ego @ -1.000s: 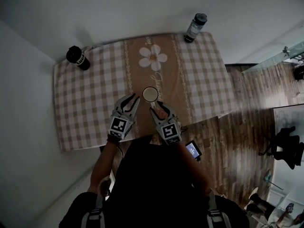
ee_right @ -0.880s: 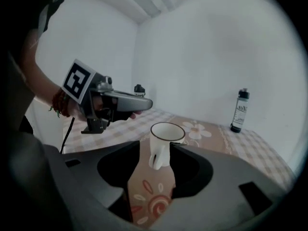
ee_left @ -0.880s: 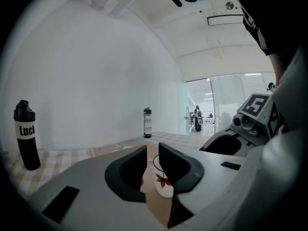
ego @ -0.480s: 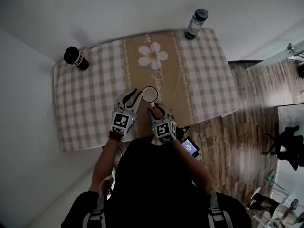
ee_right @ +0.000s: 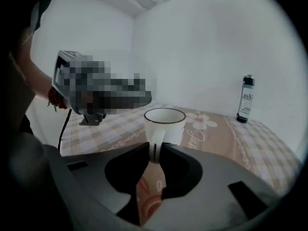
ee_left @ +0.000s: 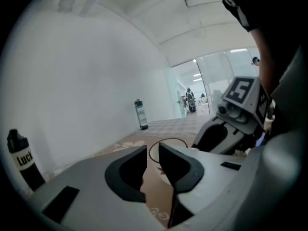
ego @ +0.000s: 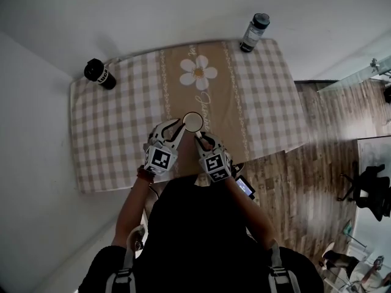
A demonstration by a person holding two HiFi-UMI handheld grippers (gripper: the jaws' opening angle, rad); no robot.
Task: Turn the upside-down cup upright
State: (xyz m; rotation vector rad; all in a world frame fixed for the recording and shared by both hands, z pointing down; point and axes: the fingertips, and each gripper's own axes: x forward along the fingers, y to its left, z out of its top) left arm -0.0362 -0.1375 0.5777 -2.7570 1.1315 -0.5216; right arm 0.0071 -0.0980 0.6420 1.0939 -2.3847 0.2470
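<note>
A table under a checked cloth stands in a corner of white walls, with wooden floor to its right.

From the head view, a tan strip with a printed daisy runs down the middle of the cloth. The cup stands on this strip near the table's near edge, a dark-edged round face upward. A black bottle stands at the far left corner and a dark bottle at the far right corner, both well apart from the cup. The left gripper reaches in just left of the cup, and the right gripper comes at it from the near side. A small lit device sits below the table's near edge.

In the left gripper view, its jaws stand a narrow gap apart with nothing between them. The cup's rim shows just beyond their tips, the right gripper is close on the right, and a glass doorway lies far off.

In the right gripper view, the jaws have just been closing and now pinch the cup's handle. The left gripper hangs beyond the cup, to its left.
</note>
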